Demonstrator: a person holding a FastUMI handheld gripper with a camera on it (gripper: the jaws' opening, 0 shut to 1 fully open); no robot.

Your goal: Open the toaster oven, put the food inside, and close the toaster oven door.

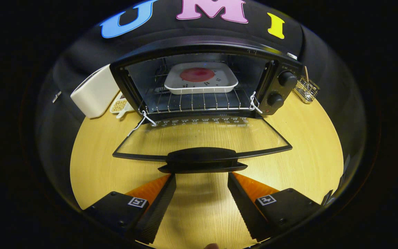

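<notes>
The black toaster oven [278,86] stands at the back of the round wooden table [306,152]. Its glass door [202,138] lies folded down flat toward me, with the black door handle [201,159] at its front edge. On the wire rack [192,102] inside sits a white square plate [202,83] holding a round red piece of food [197,74]. My gripper [201,176] is open, its fingertips just below and to either side of the door handle, with nothing between the fingers.
A white rectangular container [93,91] stands left of the oven, with a small dish of beans [120,104] beside it. A wire basket [306,90] sits right of the oven. Two control knobs [282,88] are on the oven's right panel.
</notes>
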